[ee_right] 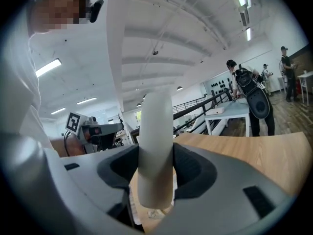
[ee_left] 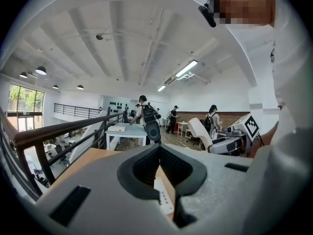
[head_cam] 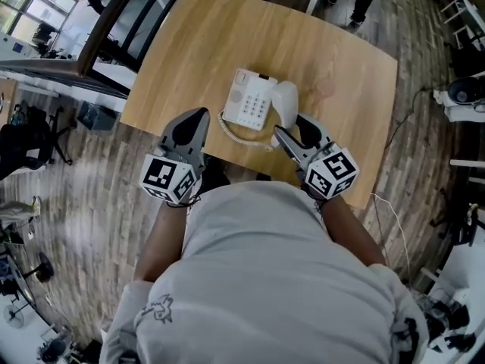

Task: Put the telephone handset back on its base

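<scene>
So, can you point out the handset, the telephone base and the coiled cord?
handset (head_cam: 286, 103), head view, middle of its white body
telephone base (head_cam: 254, 106), head view, on its keypad
coiled cord (head_cam: 232, 133), head view, curve beside the base's near edge

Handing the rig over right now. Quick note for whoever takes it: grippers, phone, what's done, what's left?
Right gripper: shut on the handset.
Left gripper: shut, empty, over the near edge of the table, to the left of the base.
Things: the handset is beside the base's right side, not on it. The coiled cord loops in front of the base.
Done: handset grasped.
Left: carry it over the base, seat it, release.
</scene>
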Demonstrator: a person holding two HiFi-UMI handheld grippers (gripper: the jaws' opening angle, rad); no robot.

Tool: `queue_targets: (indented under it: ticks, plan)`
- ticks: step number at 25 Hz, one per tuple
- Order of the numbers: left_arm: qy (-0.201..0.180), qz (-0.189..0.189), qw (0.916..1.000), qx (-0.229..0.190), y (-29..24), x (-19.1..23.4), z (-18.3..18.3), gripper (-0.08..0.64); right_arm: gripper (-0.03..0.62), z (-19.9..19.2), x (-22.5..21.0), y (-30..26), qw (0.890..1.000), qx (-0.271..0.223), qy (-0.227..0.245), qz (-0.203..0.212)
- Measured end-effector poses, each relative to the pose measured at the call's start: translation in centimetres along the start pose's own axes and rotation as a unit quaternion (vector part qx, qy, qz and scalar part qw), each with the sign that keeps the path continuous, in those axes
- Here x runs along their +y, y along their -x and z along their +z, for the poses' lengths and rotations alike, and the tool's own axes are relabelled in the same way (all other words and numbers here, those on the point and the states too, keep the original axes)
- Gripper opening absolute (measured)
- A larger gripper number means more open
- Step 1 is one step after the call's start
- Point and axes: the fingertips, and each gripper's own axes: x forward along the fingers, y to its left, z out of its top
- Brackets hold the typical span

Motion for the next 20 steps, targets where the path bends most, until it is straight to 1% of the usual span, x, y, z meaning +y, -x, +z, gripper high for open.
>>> queue_targets:
  ticks: [5, 8, 12, 17, 20]
  plan:
    - [-0.005, -0.046, 0.9989, 0.006, -2.0, 2.8, 0.3, 0.006, 0.221, -0.1, -0.3, -2.3, 0.999, 0.005, -0.012, -0.037]
    - [-0.004, -0.069, 0.9976, 0.008, -2.8, 5.4, 0.6, 0.006, 0.221, -0.1, -0.6, -4.6, 0.998, 0.007, -0.026, -0.063]
    - [-0.008, -0.092, 0.9957, 0.009, -3.5, 9.2, 0.7, 0.006, 0.221, -0.8, -0.4, -7.6, 0.995, 0.022, -0.039, -0.09]
    - [-0.012, -0.132, 0.9911, 0.01, -4.4, 13.1, 1.0, 0.006, 0.221, -1.0, 0.2, -11.4, 0.99, 0.023, -0.051, -0.126]
    - [-0.011, -0.163, 0.9864, 0.016, -5.1, 14.8, 0.8, 0.006, 0.221, -1.2, 0.5, -13.0, 0.986, 0.019, -0.063, -0.156]
